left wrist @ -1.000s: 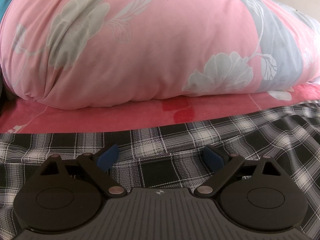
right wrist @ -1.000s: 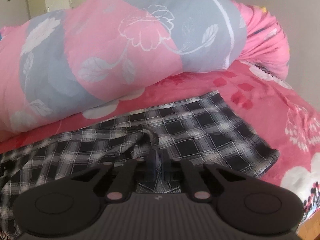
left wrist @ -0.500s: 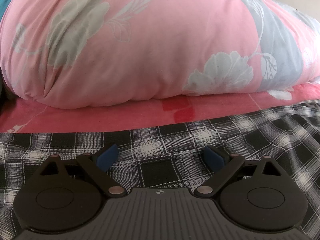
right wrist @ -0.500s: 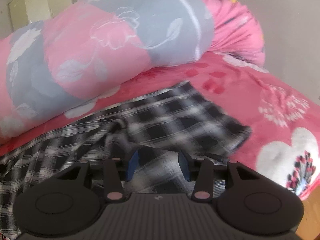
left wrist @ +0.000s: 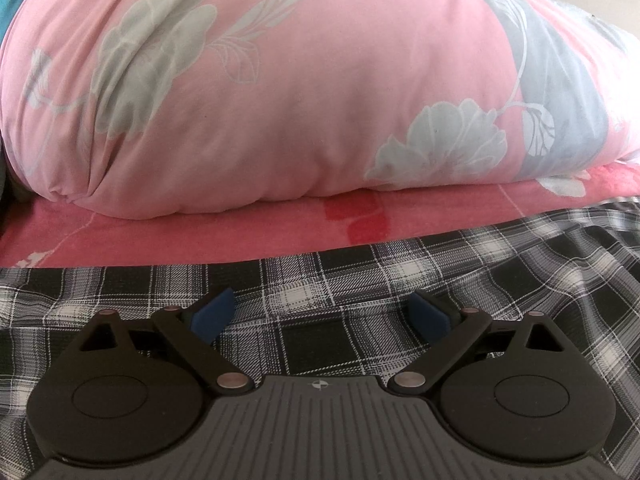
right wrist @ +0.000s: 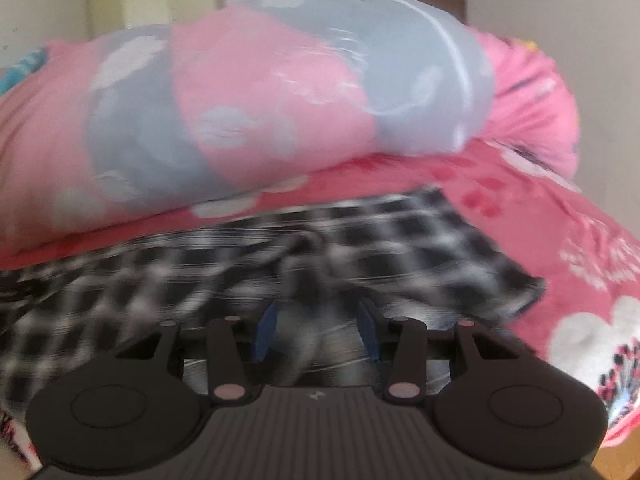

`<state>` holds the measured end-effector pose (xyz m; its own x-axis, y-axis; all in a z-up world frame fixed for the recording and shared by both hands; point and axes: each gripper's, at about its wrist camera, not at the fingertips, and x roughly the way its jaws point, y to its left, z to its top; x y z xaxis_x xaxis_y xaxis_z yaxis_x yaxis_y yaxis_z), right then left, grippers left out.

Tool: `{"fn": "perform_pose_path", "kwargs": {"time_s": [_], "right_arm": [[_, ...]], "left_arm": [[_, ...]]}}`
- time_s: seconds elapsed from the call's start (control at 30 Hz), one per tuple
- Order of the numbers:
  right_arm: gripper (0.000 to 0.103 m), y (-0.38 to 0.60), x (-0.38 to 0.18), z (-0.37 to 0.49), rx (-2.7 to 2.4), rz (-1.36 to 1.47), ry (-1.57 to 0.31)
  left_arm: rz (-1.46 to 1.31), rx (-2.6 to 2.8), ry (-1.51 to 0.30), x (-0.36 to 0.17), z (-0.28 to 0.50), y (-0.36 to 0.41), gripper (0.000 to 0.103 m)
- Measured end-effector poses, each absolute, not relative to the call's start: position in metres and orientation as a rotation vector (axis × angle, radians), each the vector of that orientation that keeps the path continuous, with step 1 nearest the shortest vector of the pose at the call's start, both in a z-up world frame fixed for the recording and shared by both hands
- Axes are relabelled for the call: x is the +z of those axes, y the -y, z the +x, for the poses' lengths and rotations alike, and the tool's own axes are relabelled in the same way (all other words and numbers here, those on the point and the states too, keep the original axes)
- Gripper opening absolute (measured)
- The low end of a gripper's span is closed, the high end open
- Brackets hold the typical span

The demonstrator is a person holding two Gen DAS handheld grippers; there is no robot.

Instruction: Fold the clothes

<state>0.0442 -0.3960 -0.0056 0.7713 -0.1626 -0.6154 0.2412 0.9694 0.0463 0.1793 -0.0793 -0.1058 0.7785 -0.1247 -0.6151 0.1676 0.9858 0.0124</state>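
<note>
Left hand-held gripper (left wrist: pixel 320 312) gapes wide, right hand-held gripper (right wrist: pixel 318 330) half-parted, both empty over black-and-white checked cotton garment (left wrist: pixel 360 292) at lower frame

Left tool (left wrist: pixel 322 314): black linkage arms, round black side housings, ribbed grey centre plate with small round emblem, metallic pivot pins, blue pads (left wrist: pixel 212 314). Right tool (right wrist: pixel 316 330): same build, blue pads (right wrist: pixel 267 330), pinkish pivot pins.
</note>
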Motion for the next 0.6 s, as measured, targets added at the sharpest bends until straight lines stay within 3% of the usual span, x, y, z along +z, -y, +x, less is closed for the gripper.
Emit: {"fn": "perform_pose_path", "kwargs": {"time_s": [0.2,0.27,0.3,0.37,0.6], "right_arm": [[0.043,0.398,-0.010,0.071,-0.233,0.109,-0.665],[0.037,0.408,-0.017,0.087,-0.254,0.136,-0.695],[0.034,0.412,-0.021,0.094,-0.267,0.139,-0.719],[0.007,0.419,-0.029,0.103,-0.276,0.137,-0.761],[0.005,0.430,-0.003,0.111,-0.329,0.034,-0.703]], "left_arm": [[0.069,-0.158,-0.660,-0.106,0.180,0.080,0.096],[0.068,-0.158,-0.660,-0.106,0.179,0.080,0.096],[0.067,-0.158,-0.659,-0.106,0.179,0.079,0.096],[0.066,-0.158,-0.659,-0.106,0.178,0.079,0.096],[0.065,-0.157,-0.657,-0.107,0.177,0.078,0.096]]}}
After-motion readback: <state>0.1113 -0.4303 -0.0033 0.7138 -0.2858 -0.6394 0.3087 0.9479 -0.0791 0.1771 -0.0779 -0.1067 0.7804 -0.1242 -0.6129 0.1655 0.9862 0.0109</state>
